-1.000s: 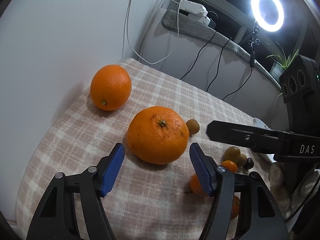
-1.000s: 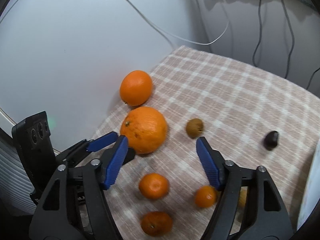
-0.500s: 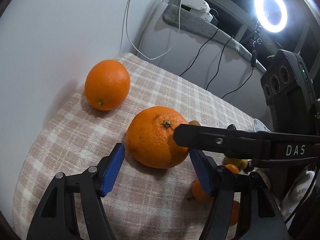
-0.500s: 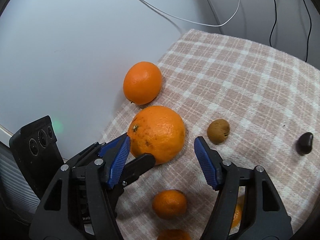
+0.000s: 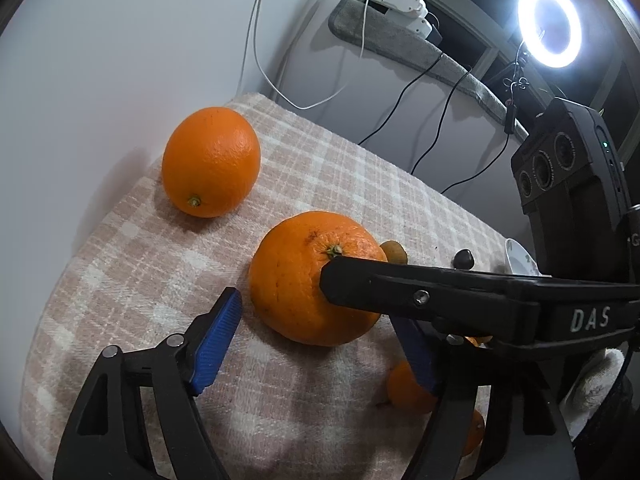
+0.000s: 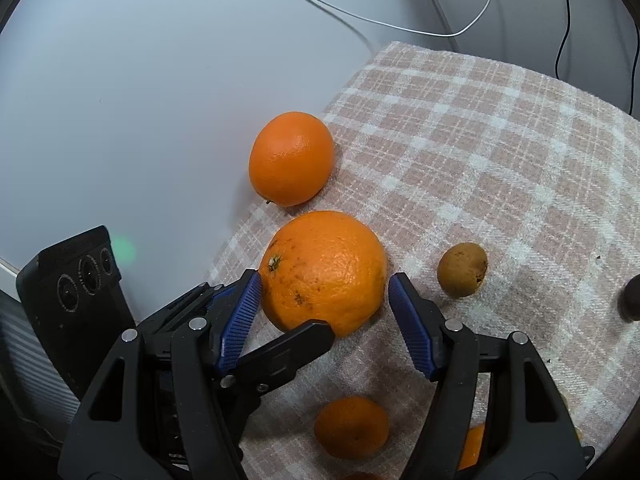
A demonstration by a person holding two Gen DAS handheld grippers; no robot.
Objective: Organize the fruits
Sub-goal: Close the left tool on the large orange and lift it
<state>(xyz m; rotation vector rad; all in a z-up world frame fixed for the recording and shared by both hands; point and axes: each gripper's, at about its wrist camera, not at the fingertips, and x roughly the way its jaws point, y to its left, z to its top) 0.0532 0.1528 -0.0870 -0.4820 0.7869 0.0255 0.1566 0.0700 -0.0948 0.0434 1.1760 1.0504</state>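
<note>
A big orange (image 5: 304, 280) (image 6: 324, 272) with its stem end up lies on the plaid cloth (image 6: 480, 140). My left gripper (image 5: 316, 346) is just short of it; its jaws are opening and the blue pads stand clear of the skin. My right gripper (image 6: 326, 320) comes in from the other side, open, with its pad tips close against the orange's two sides. One black right finger (image 5: 400, 292) crosses in front of the orange in the left wrist view. A second orange (image 5: 210, 162) (image 6: 292, 158) rests near the wall.
A brown kiwi-like fruit (image 6: 462, 274) and a dark small fruit (image 5: 463, 258) lie past the big orange. Small mandarins (image 6: 350, 426) (image 5: 408, 390) sit under the grippers. A white dish (image 5: 518, 258) stands at the cloth's right end. The wall and the cloth's edge are close on the left.
My right gripper has come in from the right, and its pads now flank the big orange. The left pads have spread wider apart. The fruits have not moved.
</note>
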